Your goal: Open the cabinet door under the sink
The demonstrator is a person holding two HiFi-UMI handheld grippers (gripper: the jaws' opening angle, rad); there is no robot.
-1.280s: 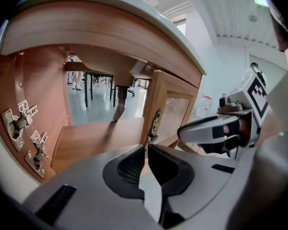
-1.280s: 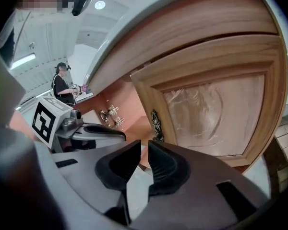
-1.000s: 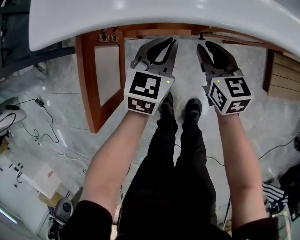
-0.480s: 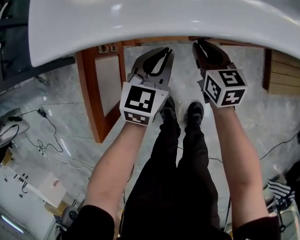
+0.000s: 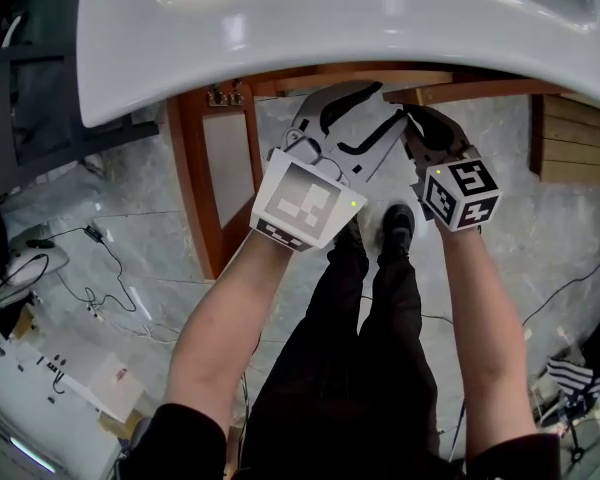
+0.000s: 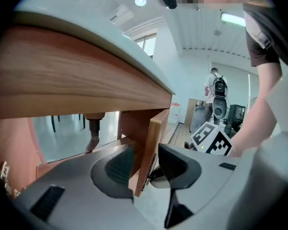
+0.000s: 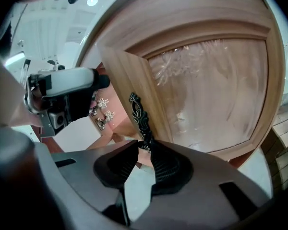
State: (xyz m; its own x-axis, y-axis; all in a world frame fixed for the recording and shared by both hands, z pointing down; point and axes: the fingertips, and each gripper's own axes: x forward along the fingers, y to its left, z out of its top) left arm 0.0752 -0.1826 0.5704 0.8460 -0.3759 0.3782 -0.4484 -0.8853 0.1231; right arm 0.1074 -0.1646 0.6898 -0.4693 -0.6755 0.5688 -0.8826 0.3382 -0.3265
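Item in hand: the right-hand cabinet door (image 7: 129,75) under the white sink (image 5: 330,18), standing ajar. I judge the task part done, since the left-hand cabinet door (image 5: 192,193) already stands swung out to the left. Step in hand: drawing the right-hand door open. My right gripper (image 7: 143,147) is closed on the lower end of the door handle (image 7: 137,113), its pads pinching it from both sides. My left gripper (image 6: 145,166) has just been opening its jaws. They stand wide, with the free edge of the right-hand door between them but not pressed. Next move, as I judge it: hold the pinch and pull toward me along the door's arc, swinging it out to the right, with the left gripper clear of the edge. Materials: both doors are reddish-brown wood frames with a moulded inner border. The right one holds a frosted glass panel (image 7: 216,80) with a faint pattern. Handle: thin, dark, ornate metal, narrow at its tip, so a slip looks the likeliest fault. Sink: smooth, glossy, rounded front rim. Two small metal hinges (image 7: 103,115) show at the cabinet's left side. Floor (image 5: 110,218): grey veined stone.
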